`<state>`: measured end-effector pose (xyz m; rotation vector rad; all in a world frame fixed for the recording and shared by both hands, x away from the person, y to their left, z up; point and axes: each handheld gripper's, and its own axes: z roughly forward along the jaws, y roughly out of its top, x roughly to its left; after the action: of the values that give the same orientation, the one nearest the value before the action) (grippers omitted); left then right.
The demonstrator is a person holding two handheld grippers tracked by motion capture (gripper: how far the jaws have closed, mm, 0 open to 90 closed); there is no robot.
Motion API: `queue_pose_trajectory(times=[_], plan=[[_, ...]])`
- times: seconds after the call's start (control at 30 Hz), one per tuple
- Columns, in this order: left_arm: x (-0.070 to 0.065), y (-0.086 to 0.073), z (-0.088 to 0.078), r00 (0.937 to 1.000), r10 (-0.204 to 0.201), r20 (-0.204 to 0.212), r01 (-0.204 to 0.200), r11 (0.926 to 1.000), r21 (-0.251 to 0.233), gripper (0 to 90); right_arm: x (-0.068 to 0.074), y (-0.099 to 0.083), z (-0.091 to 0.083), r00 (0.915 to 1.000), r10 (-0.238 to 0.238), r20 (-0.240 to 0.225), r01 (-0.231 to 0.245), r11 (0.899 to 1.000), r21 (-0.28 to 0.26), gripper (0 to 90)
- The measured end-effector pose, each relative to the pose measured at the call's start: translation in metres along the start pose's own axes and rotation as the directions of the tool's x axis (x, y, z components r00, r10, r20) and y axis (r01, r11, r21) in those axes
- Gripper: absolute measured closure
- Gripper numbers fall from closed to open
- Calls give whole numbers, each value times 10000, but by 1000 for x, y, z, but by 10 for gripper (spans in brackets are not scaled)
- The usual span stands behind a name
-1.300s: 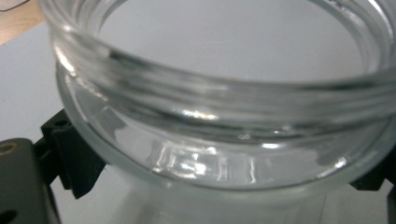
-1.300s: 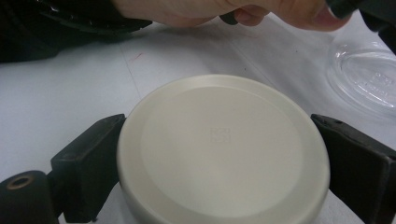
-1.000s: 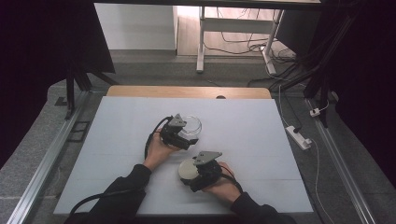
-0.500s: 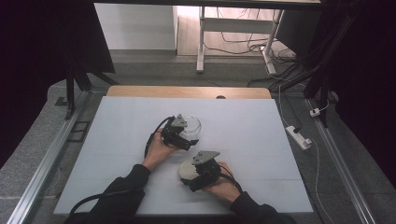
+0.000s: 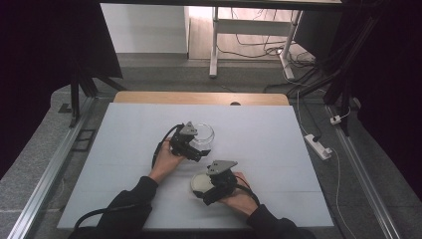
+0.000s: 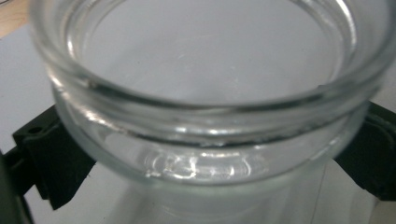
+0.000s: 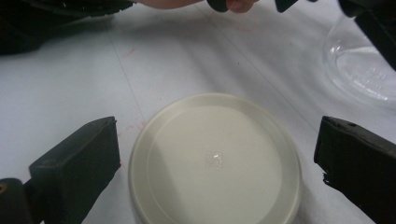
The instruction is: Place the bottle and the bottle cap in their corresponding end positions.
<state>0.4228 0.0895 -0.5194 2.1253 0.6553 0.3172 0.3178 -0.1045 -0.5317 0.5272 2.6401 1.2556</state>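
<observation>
While the left gripper [image 5: 198,149] steadies the glass jar [image 5: 203,133] just above the middle of the high view, its jaws sit against the jar's sides below the rim (a clamp, judging by the left gripper view), likely so the open mouth stays put. Lower in the frame, the right gripper [image 5: 206,186] straddles the cream lid [image 5: 200,182] lying flat on the white table [image 5: 278,149], jaws wide apart with gaps on both sides, holding nothing. Compared with half a second earlier, both grippers and the lid appear essentially unmoved.
</observation>
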Motion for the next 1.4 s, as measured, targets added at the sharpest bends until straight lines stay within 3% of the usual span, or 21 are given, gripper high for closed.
queue_pose_trajectory(times=[0.4, 0.6, 0.83, 1.4], plan=[[0, -4, -25, 9974, -649, 299, 662, 9969, -435, 0, 2, 2, -12, 9995, 204, -258, -212, 9993, -310, 4], [-4, -6, -34, 9967, -736, 346, 751, 9962, -431, 0, 3, 3, -16, 9994, 245, -242, -253, 9991, -347, 4], [-10, -8, -44, 9960, -763, 475, 779, 9964, -342, 0, 5, 4, -25, 9994, 249, -232, -261, 9982, -532, 4], [-35, -13, -76, 9954, -467, 831, 522, 9965, -652, 0, 4, 6, -46, 9994, 292, 204, -274, 9963, -817, 0]])
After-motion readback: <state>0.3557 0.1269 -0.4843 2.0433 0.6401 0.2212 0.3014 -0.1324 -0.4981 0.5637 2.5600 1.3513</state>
